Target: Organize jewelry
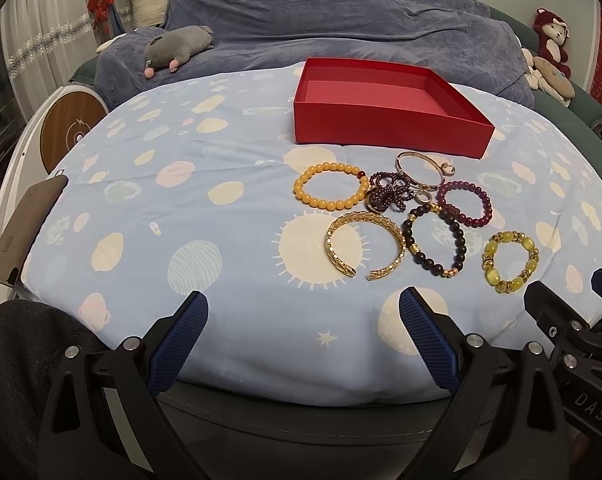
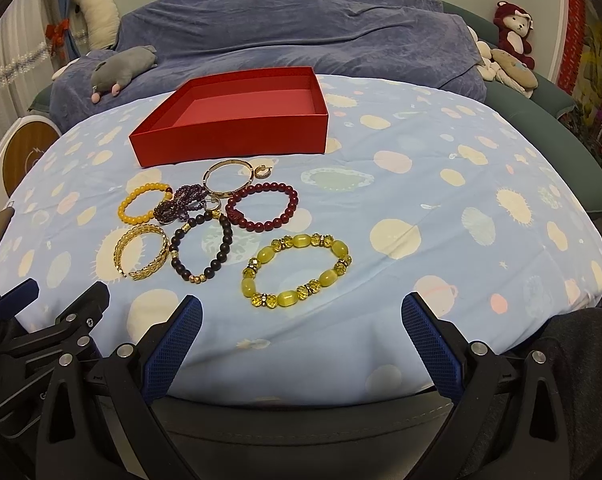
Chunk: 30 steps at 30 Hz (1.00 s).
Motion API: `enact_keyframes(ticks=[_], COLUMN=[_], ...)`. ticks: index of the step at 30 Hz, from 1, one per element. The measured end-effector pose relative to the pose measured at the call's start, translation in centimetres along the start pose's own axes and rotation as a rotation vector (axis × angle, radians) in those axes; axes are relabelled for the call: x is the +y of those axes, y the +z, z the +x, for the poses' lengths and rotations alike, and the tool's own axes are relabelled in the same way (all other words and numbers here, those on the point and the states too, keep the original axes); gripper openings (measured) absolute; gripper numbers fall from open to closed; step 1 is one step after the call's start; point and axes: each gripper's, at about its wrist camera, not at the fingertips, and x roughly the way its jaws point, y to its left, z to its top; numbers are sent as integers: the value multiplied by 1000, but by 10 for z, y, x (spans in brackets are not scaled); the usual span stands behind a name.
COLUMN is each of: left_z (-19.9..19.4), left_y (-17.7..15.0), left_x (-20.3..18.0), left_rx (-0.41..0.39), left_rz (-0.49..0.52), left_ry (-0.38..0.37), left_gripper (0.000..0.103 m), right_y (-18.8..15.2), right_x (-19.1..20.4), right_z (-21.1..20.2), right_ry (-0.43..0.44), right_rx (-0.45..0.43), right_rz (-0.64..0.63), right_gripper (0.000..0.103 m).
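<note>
An empty red box (image 1: 385, 126) (image 2: 229, 136) sits on a blue patterned cloth. In front of it lie several bracelets: orange beads (image 1: 329, 192) (image 2: 127, 212), a gold cuff (image 1: 363, 216) (image 2: 141, 274), dark beads (image 1: 459, 240) (image 2: 225, 240), maroon beads (image 1: 487, 208) (image 2: 293, 200), purple beads (image 1: 393, 194) (image 2: 181, 200), a thin gold bangle (image 1: 411, 156) (image 2: 229, 164) and yellow-green beads (image 1: 531, 246) (image 2: 297, 292). My left gripper (image 1: 303, 306) is open near the front edge, left of the pile. My right gripper (image 2: 301, 308) is open just in front of the yellow-green bracelet.
A blue blanket (image 1: 341, 16) covers the back. A grey plush (image 1: 177, 46) lies at the back left, a red plush (image 1: 551, 40) at the back right. A round wooden-faced device (image 1: 67, 132) stands at the left edge, beside a brown card (image 1: 25, 224).
</note>
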Motion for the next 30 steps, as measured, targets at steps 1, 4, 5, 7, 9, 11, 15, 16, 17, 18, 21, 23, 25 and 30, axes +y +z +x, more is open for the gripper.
enact_keyframes(ticks=[1, 4, 5, 7, 9, 11, 15, 16, 17, 18, 21, 23, 25, 30], left_z=[0, 0, 0, 0, -1, -1, -1, -1, -1, -1, -2, -2, -2, -2], left_y=[0, 0, 0, 0, 0, 1, 1, 1, 1, 1, 1, 1, 1, 1], left_x=[0, 0, 0, 1, 1, 0, 1, 1, 1, 1, 1, 2, 2, 2], left_rx=[0, 0, 0, -2, -2, -3, -3, -4, -4, -4, -5, -5, -6, -5], left_rz=[0, -3, -4, -5, -6, -4, -6, -6, -7, -6, -6, -7, -8, -6], left_ry=[2, 1, 1, 2, 1, 1, 1, 2, 2, 1, 2, 0, 1, 0], left_gripper=[92, 92, 92, 92, 92, 92, 92, 92, 92, 92, 92, 92, 92, 92], right_y=[0, 0, 0, 0, 0, -1, -1, -1, -1, -1, -1, -1, -1, -1], right_x=[0, 0, 0, 0, 1, 0, 0, -1, -1, -1, 0, 0, 0, 0], right_z=[0, 0, 0, -1, -1, -2, -2, -3, -2, -2, -2, -2, -2, -3], right_ry=[1, 0, 1, 1, 2, 4, 4, 5, 4, 4, 4, 3, 3, 3], right_rx=[0, 2, 3, 3, 3, 4, 3, 3, 3, 3, 2, 3, 4, 3], right_rz=[2, -2, -1, 0, 0, 2, 1, 1, 2, 2, 2, 2, 2, 2], right_gripper=[96, 96, 96, 96, 96, 96, 96, 96, 96, 96, 96, 96, 96, 96])
